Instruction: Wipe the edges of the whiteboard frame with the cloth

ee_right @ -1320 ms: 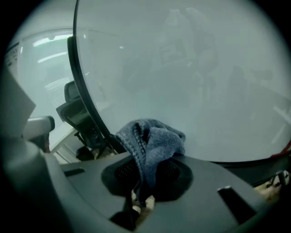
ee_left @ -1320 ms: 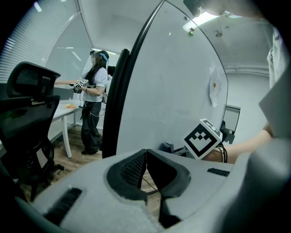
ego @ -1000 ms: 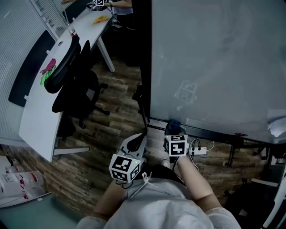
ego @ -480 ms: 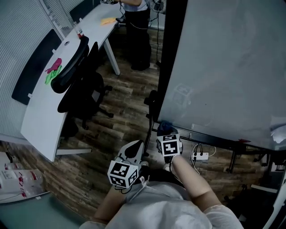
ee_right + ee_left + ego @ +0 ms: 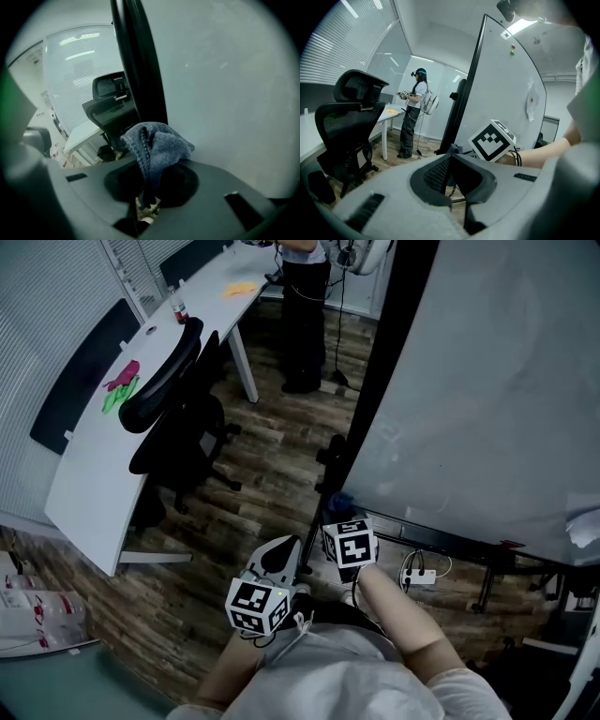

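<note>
Whiteboard frame point(image 5: 140, 70) wiping looks barely begun: the right gripper point(image 5: 147, 187) is clenched on the blue-grey cloth point(image 5: 157, 145), held at the black left upright near its bottom corner, with the other edges seemingly left to do; the left gripper point(image 5: 450, 176) hangs closed and empty

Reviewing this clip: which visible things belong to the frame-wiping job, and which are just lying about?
Job: cloth, pinched in the right gripper; whiteboard frame.
Lying about: office chair; desk; power strip on the floor; person standing beyond; left gripper, shut, empty.
</note>
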`<state>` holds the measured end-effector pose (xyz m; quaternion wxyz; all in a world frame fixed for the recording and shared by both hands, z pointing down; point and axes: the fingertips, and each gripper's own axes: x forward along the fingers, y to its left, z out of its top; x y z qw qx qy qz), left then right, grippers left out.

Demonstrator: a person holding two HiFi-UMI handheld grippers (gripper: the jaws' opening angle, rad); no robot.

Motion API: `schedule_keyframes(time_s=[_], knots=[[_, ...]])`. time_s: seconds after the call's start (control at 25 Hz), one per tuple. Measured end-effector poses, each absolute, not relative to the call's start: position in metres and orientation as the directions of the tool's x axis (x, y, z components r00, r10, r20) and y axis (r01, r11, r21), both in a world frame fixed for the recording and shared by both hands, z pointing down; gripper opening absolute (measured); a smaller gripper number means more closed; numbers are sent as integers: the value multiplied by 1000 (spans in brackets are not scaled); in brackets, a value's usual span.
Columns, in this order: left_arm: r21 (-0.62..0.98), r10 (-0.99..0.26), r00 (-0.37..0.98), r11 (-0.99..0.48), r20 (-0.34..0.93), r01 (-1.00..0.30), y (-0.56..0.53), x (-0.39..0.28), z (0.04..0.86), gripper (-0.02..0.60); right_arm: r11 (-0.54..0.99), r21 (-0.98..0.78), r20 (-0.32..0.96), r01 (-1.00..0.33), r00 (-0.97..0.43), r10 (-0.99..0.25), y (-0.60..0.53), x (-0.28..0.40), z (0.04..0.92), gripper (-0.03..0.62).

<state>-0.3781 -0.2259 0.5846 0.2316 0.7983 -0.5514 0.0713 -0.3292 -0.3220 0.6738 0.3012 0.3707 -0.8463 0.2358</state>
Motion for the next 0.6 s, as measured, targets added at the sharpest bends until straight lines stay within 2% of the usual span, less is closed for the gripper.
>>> schedule_keyframes(time_s=[0.36, 0.6], knots=[[299, -852, 424, -337, 306, -893, -233, -364, 563, 18, 657, -127, 648, -744, -563, -513, -322, -329, 618, 68], [260, -865, 415, -347, 282, -901, -241, -362, 544, 18, 692, -30, 601, -721, -566, -564, -325, -328, 566, 67]])
